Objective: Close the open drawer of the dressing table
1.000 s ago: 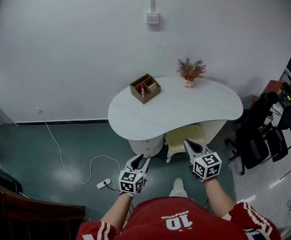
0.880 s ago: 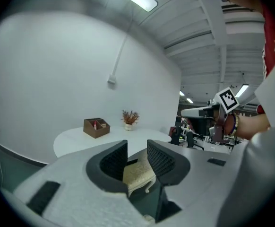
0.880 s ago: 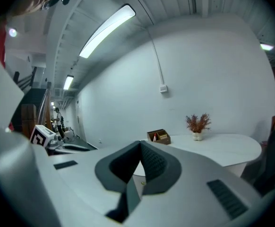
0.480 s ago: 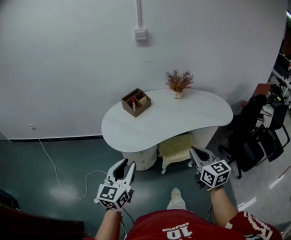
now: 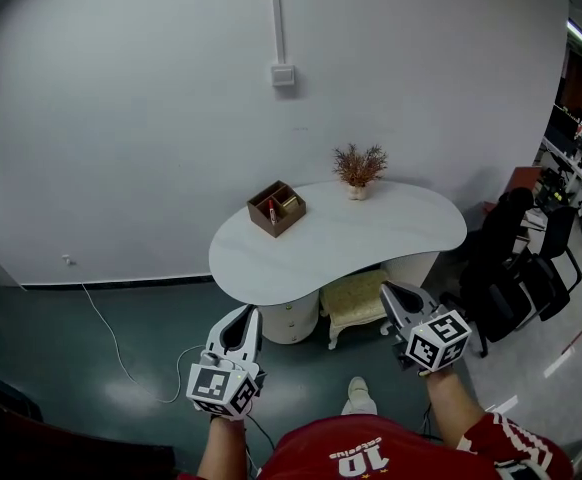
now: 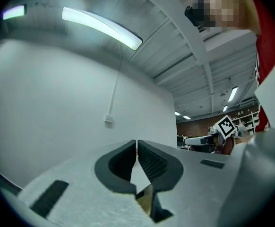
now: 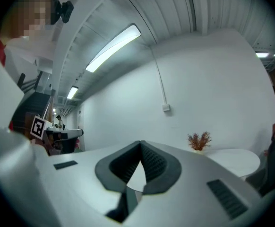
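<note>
Fingers on my left gripper are now pressing together, having just been closing with nothing between them. My right gripper is also holding its fingers shut and empty. Both grippers are riding higher than a second ago, and I am standing well back from the bench. The drawer unit is sitting under the bench, beside the stool; I cannot tell which drawer is open. I am judging the push not yet begun, and shut fingers are suiting it.
</note>
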`<state>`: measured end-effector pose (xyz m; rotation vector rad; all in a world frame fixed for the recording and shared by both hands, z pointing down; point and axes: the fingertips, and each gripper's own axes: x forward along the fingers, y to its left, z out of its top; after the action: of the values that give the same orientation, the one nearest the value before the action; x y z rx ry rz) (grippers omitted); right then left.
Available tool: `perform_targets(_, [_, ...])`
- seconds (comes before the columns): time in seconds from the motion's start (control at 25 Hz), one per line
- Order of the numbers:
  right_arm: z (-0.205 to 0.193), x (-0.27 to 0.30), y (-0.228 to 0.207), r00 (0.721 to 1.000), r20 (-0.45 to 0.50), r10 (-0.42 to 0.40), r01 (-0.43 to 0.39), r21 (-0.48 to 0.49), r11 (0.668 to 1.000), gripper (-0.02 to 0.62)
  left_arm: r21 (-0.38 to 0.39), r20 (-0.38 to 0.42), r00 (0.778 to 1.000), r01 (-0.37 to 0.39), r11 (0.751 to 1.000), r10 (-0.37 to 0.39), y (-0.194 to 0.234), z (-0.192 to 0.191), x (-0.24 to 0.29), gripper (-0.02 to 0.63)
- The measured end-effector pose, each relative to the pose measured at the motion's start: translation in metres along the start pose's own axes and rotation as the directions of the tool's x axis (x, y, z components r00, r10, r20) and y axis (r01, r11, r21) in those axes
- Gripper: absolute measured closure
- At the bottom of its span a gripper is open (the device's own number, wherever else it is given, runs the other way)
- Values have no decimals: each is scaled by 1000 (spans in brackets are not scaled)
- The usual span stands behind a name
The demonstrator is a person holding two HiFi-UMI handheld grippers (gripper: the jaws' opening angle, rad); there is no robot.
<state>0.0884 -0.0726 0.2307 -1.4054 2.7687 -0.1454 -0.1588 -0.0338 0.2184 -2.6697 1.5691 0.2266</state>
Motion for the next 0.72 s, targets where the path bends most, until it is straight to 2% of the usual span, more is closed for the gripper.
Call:
perform_targets(0.24, [9, 0, 16, 999, 34, 14, -13, -35, 999, 591, 11, 18, 1000, -8, 1000, 8, -5, 7, -6, 620])
perform_targets(0.56, [12, -12, 17, 998, 64, -7, 8, -25, 1000, 591, 7, 15, 1000, 14, 1000, -14, -12, 6, -2, 620])
perform_targets(0.72, [13, -18, 14, 997, 76, -20, 22, -17, 1000, 591, 54, -7, 1000, 18, 998, -17, -18, 3, 0, 620])
